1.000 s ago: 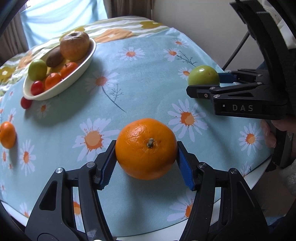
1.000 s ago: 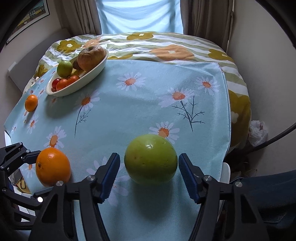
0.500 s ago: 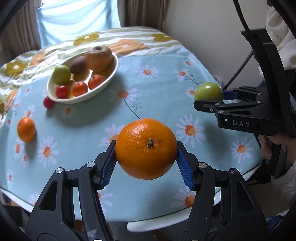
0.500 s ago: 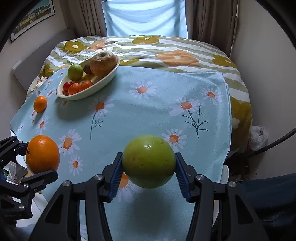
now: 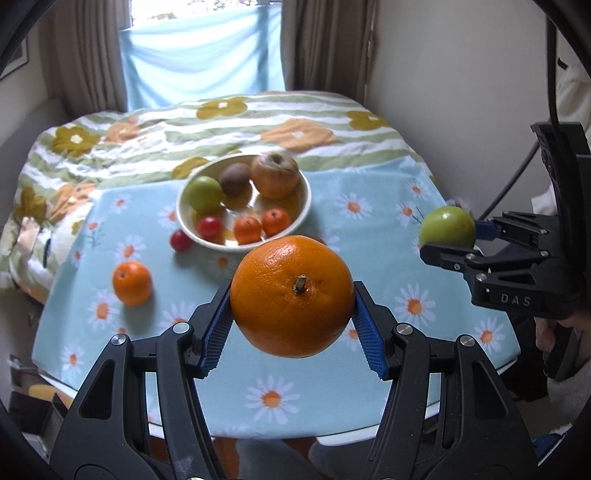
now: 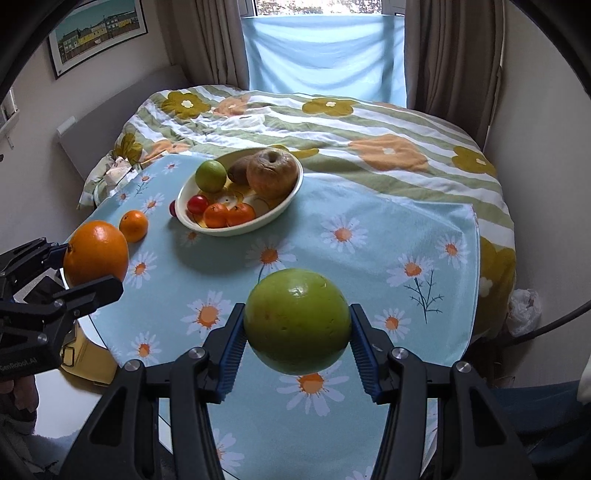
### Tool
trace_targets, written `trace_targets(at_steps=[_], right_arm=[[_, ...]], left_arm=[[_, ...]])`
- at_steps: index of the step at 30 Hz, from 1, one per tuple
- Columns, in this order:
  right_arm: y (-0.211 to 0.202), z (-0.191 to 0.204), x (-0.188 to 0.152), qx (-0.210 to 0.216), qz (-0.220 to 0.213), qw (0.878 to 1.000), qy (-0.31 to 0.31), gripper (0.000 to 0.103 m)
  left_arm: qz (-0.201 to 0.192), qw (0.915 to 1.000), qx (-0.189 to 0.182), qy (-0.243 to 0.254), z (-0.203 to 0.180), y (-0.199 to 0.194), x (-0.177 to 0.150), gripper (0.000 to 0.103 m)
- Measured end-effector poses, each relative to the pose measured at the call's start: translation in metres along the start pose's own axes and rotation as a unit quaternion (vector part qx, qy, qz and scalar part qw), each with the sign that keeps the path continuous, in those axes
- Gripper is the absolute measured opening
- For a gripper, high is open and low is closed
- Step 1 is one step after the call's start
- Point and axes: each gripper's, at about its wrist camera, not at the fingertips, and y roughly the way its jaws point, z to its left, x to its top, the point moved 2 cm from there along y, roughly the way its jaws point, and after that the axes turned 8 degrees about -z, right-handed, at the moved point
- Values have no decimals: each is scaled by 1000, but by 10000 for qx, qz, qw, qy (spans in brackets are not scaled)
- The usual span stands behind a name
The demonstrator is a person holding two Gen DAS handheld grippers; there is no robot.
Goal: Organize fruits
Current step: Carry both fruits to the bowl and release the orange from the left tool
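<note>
A large orange (image 5: 291, 297) sits clamped between the blue ribbed pads (image 5: 216, 334) of the left gripper (image 5: 291, 328) at the centre of the left wrist view, held clear above the daisy-print tablecloth (image 5: 369, 373), its stem stub facing the camera. At the right edge of that same frame the right gripper (image 5: 452, 236) grips a green apple (image 5: 447, 227), also off the cloth; its jaws have just been closing and now press the fruit from both sides, as the right wrist view shows at lower centre, where the apple fills the gap between the pads (image 6: 231, 350).

Past the orange, in the upper middle of the frame, a cream oval bowl (image 5: 301, 218) rests on the cloth. It carries a smaller green fruit (image 5: 204, 192), a brown kiwi (image 5: 235, 179), a wrinkled brownish apple (image 5: 275, 175), a red tomato (image 5: 209, 227) and two small tangerines (image 5: 275, 221). Just outside the bowl's left rim lies another red tomato (image 5: 180, 240), and lower left of it a loose tangerine (image 5: 132, 282) sits on the cloth alone. A flowered, striped bedspread (image 5: 221, 125) lies behind the cloth, before a curtained window (image 5: 201, 55). A framed picture (image 6: 98, 33) hangs in the upper left of the right wrist view.
</note>
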Motion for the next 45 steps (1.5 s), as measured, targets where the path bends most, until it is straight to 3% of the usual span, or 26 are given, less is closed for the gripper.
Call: trace_targets(at_steps=[11,22,35,45], right_arm=[[13,35,47,14,-186,9998,2,50],[49,45,80,-255,-145,9985,452,50],[91,36,90,-769,5,9900,1185,50],[99,27,82,-1158,87,9805,1584,50]], left_arm=[[-148,9999,-52,64,50,14,41,66],[82,9976,-479,484,84,72,77,66],[475,9849,-1054,1287,81,156,89,66],[628,9760,-1314,1619,70,192,83,66]])
